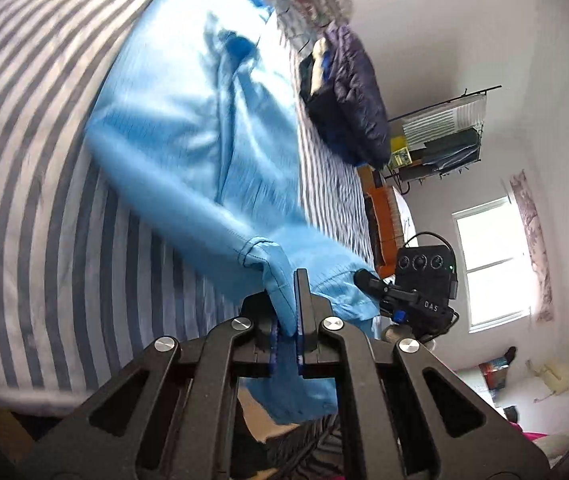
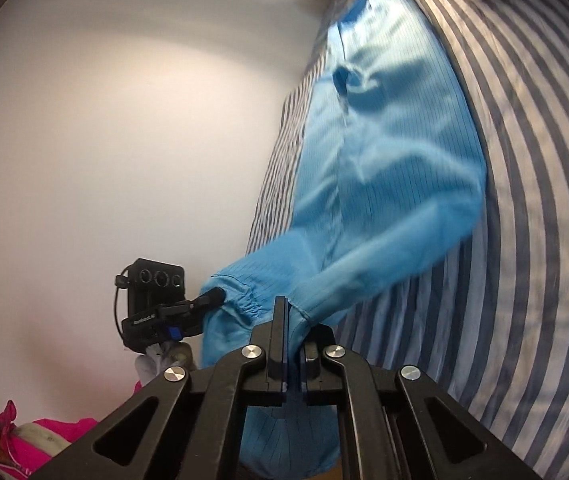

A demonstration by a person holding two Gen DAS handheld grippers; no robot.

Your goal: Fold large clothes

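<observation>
A large light-blue garment (image 1: 188,120) lies on a striped bed, its near end lifted off the sheet. My left gripper (image 1: 287,316) is shut on the garment's near edge by a stitched seam. The right gripper (image 1: 368,280) shows in the left wrist view pinching the same end a little to the right. In the right wrist view the garment (image 2: 384,160) stretches away over the bed, my right gripper (image 2: 291,332) is shut on a cuffed edge, and the left gripper (image 2: 214,296) grips the cloth to its left.
The blue-and-white striped bedsheet (image 1: 36,160) covers the bed. A dark puffy jacket (image 1: 352,92) lies at the bed's far side. A wire rack (image 1: 440,136), a window (image 1: 492,260) and a white wall (image 2: 124,140) surround it. Pink cloth (image 2: 44,440) lies on the floor.
</observation>
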